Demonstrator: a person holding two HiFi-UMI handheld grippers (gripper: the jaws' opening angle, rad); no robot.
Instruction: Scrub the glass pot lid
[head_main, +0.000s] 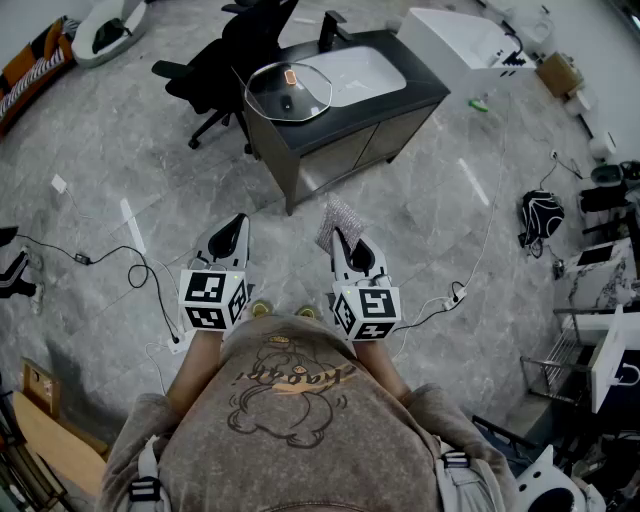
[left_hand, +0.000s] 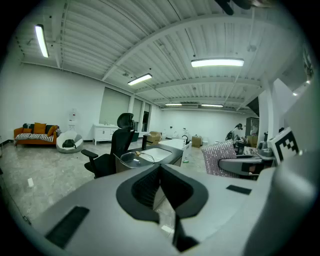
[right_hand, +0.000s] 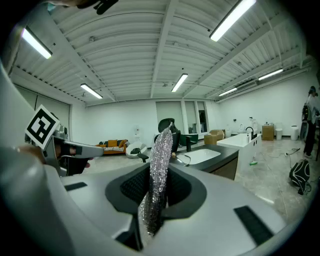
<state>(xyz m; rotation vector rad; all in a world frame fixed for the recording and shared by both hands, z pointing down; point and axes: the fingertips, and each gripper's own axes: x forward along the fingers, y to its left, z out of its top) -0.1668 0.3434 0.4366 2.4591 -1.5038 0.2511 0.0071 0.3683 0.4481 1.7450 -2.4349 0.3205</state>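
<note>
1. Nearest in the head view is the person's shirt with its bear print (head_main: 290, 395), and just beyond it the two marker cubes.
   - The left gripper (head_main: 238, 224) and right gripper (head_main: 340, 240) are both held out toward the sink counter (head_main: 425, 95), well short of it.
   - The glass pot lid (head_main: 288, 90) lies flat on the counter's left end, just beside the white basin (head_main: 355, 72). Its dome faces up and its rim reaches the counter's edges.
   - Being round, the lid has no long axis. Only the small orange piece near its top gives it any direction, and which way that points is too small to tell.

2. In the left gripper view the left gripper's jaws meet with nothing between them. The lid sits ahead on the near corner of the counter, in front of the black office chair (left_hand: 117, 147).

3. In the right gripper view the jaws clamp a glittery scouring cloth (right_hand: 159, 170) that stands upright, most of it free above the pads. The lid shows as a thin rim on the counter beyond.

4. Risks, as I judge them:
   - So close to the counter's edge, the lid could slide off under a sideways scrub unless the empty left gripper steadies it.
   - The cloth could fold over or pull out of the jaws under pressure, since only its lower part is pinched.
</note>
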